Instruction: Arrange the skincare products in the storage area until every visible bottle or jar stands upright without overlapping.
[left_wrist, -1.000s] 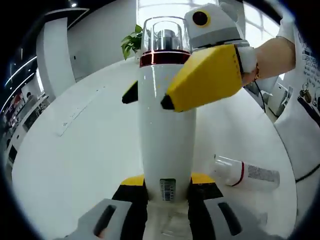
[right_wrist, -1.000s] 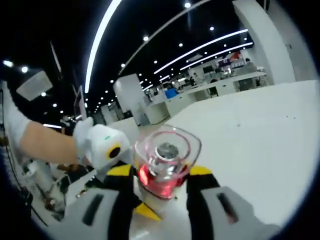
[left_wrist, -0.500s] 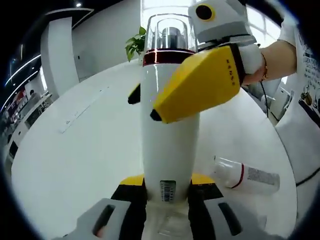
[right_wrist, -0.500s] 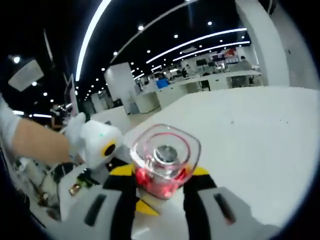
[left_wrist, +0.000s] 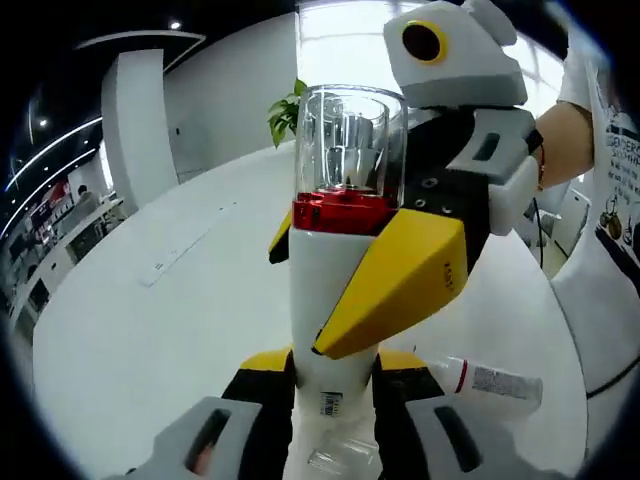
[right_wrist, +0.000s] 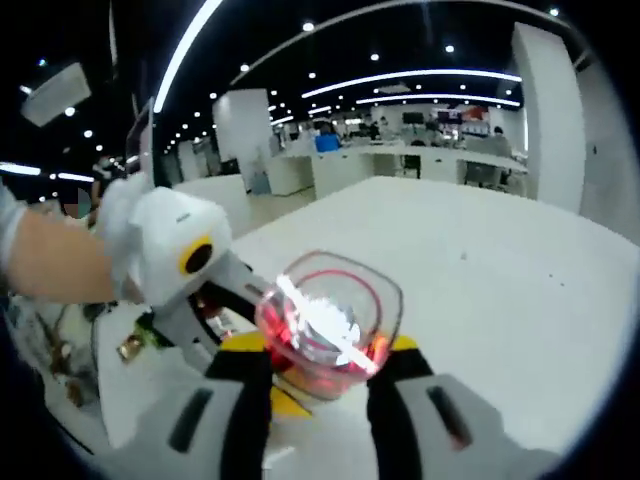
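**Tall bottle gripped at both ends**

Left gripper view: the left gripper (left_wrist: 331, 375) has its jaws closed on the base of the tall white bottle (left_wrist: 335, 300), held upright over the white table (left_wrist: 150, 330). The right gripper (left_wrist: 300, 290) clamps its upper body below the red collar. A small bottle (left_wrist: 490, 380) lies sideways on the table, right.

Right gripper view: the clear cap (right_wrist: 330, 325) sits between the right gripper's jaws.
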